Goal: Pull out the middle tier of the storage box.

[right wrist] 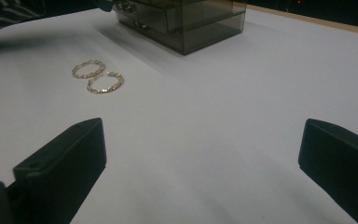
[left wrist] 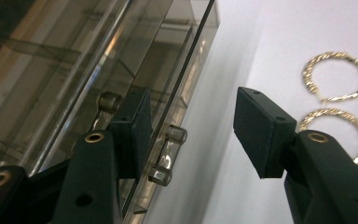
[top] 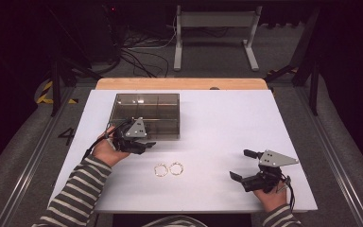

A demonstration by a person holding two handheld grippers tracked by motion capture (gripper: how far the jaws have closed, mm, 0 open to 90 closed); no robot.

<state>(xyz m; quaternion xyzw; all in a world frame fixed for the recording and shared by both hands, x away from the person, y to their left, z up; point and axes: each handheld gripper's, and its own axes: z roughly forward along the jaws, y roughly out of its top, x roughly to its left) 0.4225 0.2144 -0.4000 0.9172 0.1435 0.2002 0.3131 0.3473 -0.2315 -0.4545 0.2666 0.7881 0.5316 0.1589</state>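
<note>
A smoked clear drawer box [top: 146,113] stands at the back left of the white tabletop [top: 227,123]. Two gold hoop earrings [top: 161,170] [top: 176,168] lie side by side in front of it. My left gripper [top: 146,144] is at the box's front face. In the left gripper view my left gripper [left wrist: 191,116] is open, with a clear drawer handle [left wrist: 168,154] between the jaws, close to the left pad and well away from the right one. The box [left wrist: 74,60] and both earrings [left wrist: 338,77] [left wrist: 338,130] show there too. My right gripper [top: 240,164] [right wrist: 200,154] rests open and holds nothing at the front right.
A wooden strip [top: 179,83] runs along the table's far edge. Beyond it, a metal frame [top: 215,28] and cables [top: 137,52] lie on the floor. A striped sleeve [top: 80,189] comes in at the lower left. The right gripper view shows the box [right wrist: 186,23] and earrings [right wrist: 98,77] farther off.
</note>
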